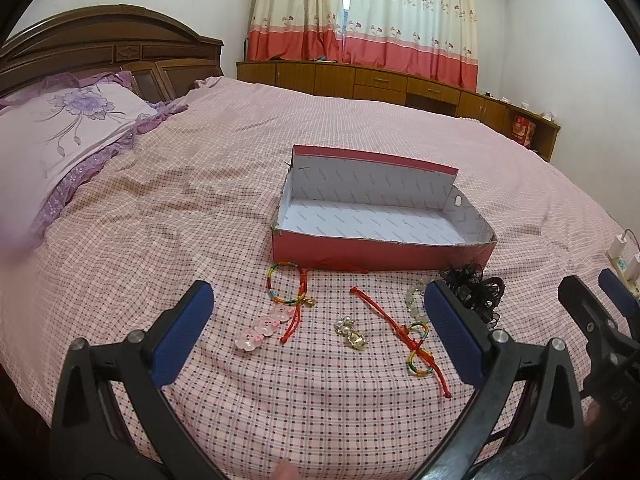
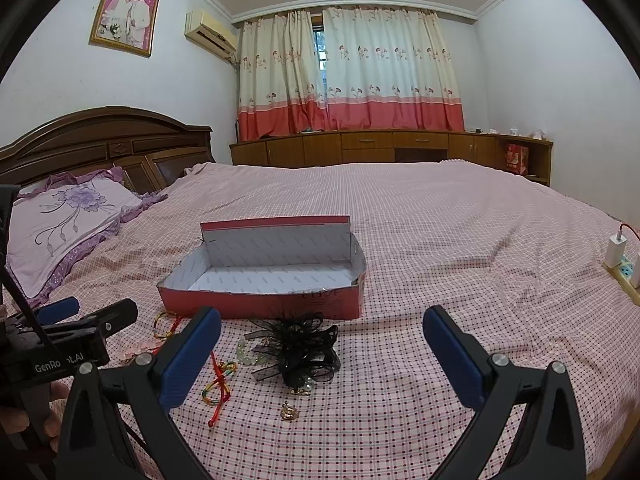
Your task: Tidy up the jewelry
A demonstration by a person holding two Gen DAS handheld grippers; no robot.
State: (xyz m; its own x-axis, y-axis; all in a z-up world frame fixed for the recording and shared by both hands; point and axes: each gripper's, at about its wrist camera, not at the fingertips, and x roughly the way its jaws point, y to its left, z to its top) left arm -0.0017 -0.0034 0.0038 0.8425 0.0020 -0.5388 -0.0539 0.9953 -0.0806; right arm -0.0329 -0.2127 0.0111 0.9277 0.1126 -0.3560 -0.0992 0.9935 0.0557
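Both my grippers, left gripper [image 1: 320,320] and right gripper [image 2: 322,350], are spread wide, holding nothing. The jewelry sits lower centre of the left view: a rainbow cord bracelet [image 1: 285,283], pink flower clips [image 1: 262,328], a pearl-and-gold brooch [image 1: 352,332], and a red cord [image 1: 400,330]. They lie just in front of the empty red box [image 1: 380,254].

Open box [image 1: 380,248] on the bed [image 1: 200,200], bracelets [image 1: 286,284], pearl earrings [image 1: 352,332] and lace hair clip [image 1: 476,292] in front of it, pillow [image 1: 60,132] far left
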